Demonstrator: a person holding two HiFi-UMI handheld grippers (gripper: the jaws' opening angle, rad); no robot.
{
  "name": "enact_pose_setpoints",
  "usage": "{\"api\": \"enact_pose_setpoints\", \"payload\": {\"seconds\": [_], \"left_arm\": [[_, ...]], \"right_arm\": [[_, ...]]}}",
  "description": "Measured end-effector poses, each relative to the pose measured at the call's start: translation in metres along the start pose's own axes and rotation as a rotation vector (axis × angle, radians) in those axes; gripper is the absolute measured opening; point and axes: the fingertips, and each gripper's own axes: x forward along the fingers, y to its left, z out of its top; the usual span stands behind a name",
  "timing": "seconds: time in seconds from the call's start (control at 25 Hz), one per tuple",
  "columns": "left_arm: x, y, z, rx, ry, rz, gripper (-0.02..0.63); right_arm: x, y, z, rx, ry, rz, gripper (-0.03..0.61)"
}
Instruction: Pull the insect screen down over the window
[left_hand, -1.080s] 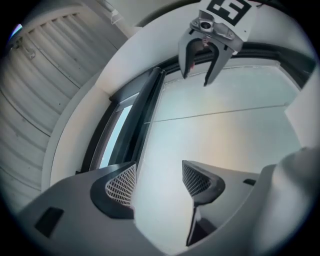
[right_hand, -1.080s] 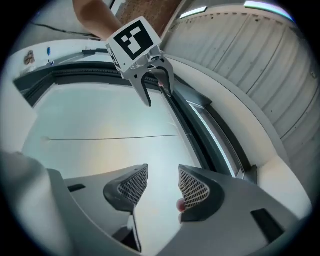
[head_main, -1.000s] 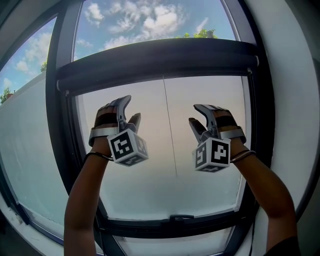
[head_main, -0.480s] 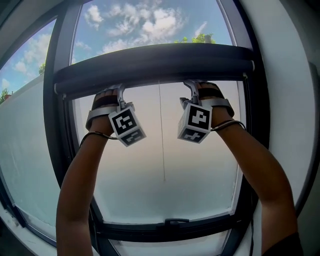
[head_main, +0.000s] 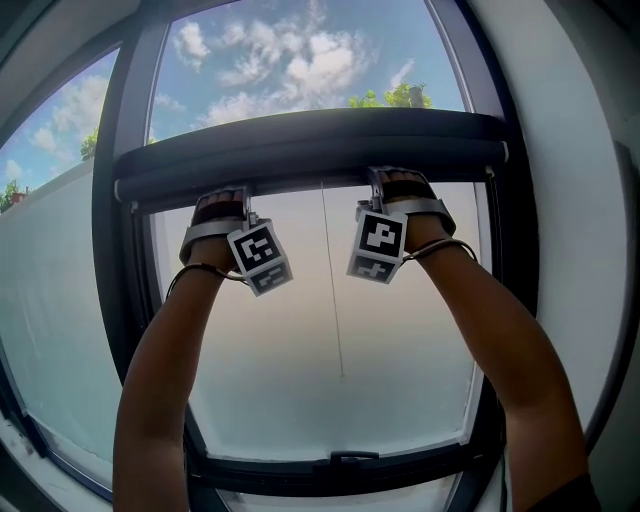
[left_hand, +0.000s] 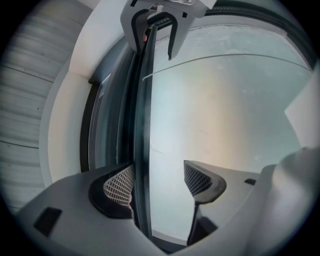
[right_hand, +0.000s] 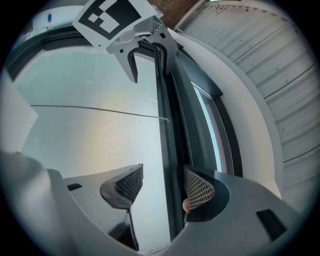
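Fingers (left_hand: 118, 187) of left gripper (left_hand: 159, 183) and right gripper (right_hand: 162, 186), the right's just opening, stand wide astride the insect screen's bar (head_main: 310, 140) high on the window (head_main: 400, 340); pinching only its thin edge likely risks slipping off mid-pull.

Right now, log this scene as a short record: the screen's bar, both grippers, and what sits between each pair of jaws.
screen bar: dark, set high across the window
cord: thin, hangs from the bar's middle
left gripper: raised to the bar, jaws apart, bar's edge between them
right gripper: raised to the bar, jaws apart and just been opening, bar's edge between them
grip: neither pair clamped on the bar yet
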Motion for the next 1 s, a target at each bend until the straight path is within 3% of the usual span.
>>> {"api": "enact_pose_setpoints", "payload": {"seconds": [0.44,0.64,1.0], "left_arm": [[0.008,0.002,-0.001,-0.021,-0.003,-0.058,0.293],[0.003,-0.001,-0.002,-0.019,-0.022,-0.139,0.293],[0.001,-0.008,-0.002,-0.014,-0.026,-0.214,0.293]], "right_arm": [[0.016,0.008,-0.010,-0.110,0.084,0.091,0.235],[0.013,0.009,-0.008,-0.101,0.075,0.132,0.235],[0.004,0.015,-0.008,-0.108,0.094,0.241,0.235]]}}
